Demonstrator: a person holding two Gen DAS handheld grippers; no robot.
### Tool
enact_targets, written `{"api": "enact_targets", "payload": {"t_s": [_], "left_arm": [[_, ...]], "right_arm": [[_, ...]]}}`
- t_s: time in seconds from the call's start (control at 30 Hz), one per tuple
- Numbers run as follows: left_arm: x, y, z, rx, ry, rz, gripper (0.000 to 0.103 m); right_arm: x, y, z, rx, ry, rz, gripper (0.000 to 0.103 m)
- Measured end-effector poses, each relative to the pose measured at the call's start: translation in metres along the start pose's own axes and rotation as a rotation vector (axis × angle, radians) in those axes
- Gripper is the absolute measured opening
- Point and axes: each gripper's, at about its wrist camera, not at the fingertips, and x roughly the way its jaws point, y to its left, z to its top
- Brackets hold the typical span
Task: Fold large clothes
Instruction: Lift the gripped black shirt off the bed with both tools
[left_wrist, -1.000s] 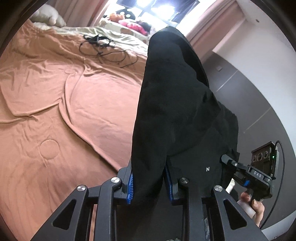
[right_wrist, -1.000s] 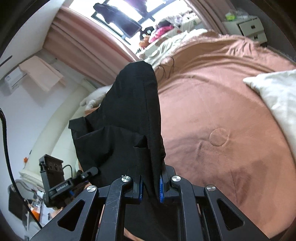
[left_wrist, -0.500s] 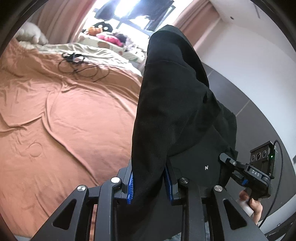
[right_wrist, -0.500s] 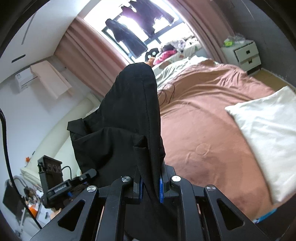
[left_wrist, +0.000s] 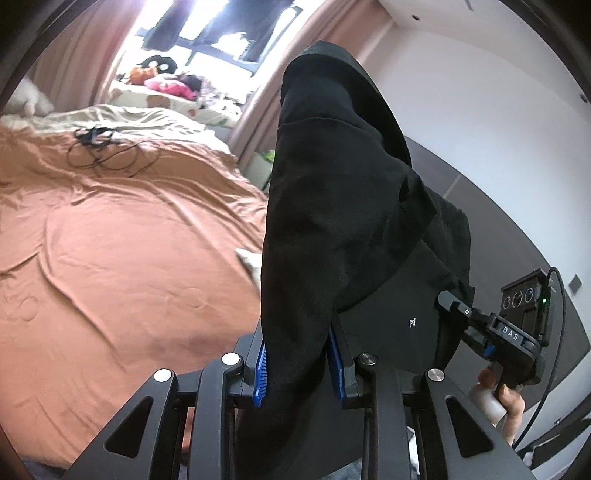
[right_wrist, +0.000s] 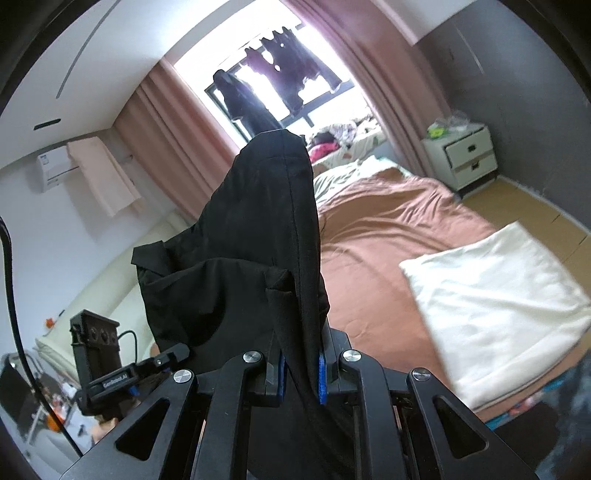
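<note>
Nearest each camera, a black garment (left_wrist: 332, 221) was pinched between two blue-padded fingers: the left gripper (left_wrist: 299, 363) was clamped on a thick bunch of its cloth, and the right gripper (right_wrist: 301, 369) was pressed almost together on a thinner fold of the same garment (right_wrist: 258, 240). The cloth rose past both sets of fingers, draped back over them, and stretched sideways between the two tools, so its long axis ran from one hand to the other, with the rest hanging below out of sight. Each gripper showed at the edge of the other's view, the right one beside a hand (left_wrist: 509, 402) on its grip, and both were held up in the air, clear of any surface. Beyond and below lay a bed (left_wrist: 110, 240) with a rust-brown cover, ahead of both tools, neither hand clearly the nearer (the fisheye bends the view, so this is a judgement). The open stretch of cover looked roomy enough to lay the garment flat. Its limits: a white folded cloth (right_wrist: 498, 295) near the right side of the bed, where the cover ended at the floor, and, farther off, a tangle of black cable (left_wrist: 99, 147) towards the head. Farthest stood a white nightstand (right_wrist: 465, 155) and pink curtains (right_wrist: 170, 147) framing a bright window.
</note>
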Motion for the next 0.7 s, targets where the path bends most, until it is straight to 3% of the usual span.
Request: {"api": "enact_targets", "payload": {"t_s": [0.47,0.7], "left_arm": [[0.086,-0.097,0.022,0.095,0.061,-0.126,0.029],[0.125,-0.088,0.024,0.107,0.113,-0.166,0.029]], "right_arm": [[-0.089,-0.066,0.048,-0.009,-0.110,-0.137,0.013],[-0.100,-0.100,0.071,0.004,-0.131,-0.209,0.013]]}}
